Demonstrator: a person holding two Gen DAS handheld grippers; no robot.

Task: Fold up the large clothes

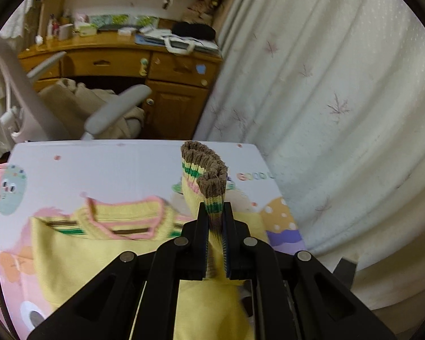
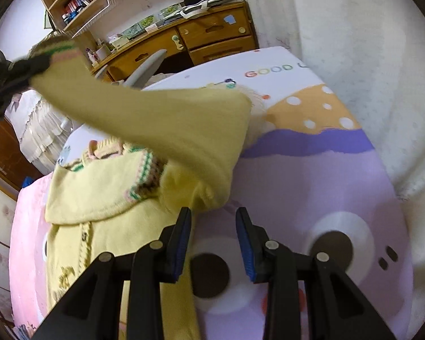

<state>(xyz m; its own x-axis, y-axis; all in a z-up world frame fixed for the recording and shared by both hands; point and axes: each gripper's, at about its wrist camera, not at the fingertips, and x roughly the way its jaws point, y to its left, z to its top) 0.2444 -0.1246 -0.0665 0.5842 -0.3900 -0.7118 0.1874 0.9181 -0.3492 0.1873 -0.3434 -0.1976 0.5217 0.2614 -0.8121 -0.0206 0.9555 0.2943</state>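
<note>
Yellow sweater (image 2: 104, 204), sleeve cuff (image 1: 209, 181) clamped in left gripper (image 1: 216, 223); right gripper (image 2: 214, 238) parted, empty. Risk: ribbed cuff slipping out, sleeve dropping crooked.

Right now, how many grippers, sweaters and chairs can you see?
Grippers: 2, the left gripper shut on the sweater's striped cuff, the right gripper with jaws apart, holding nothing
Yellow sweater: 1
Grey chair: 1
Total: 4
</note>
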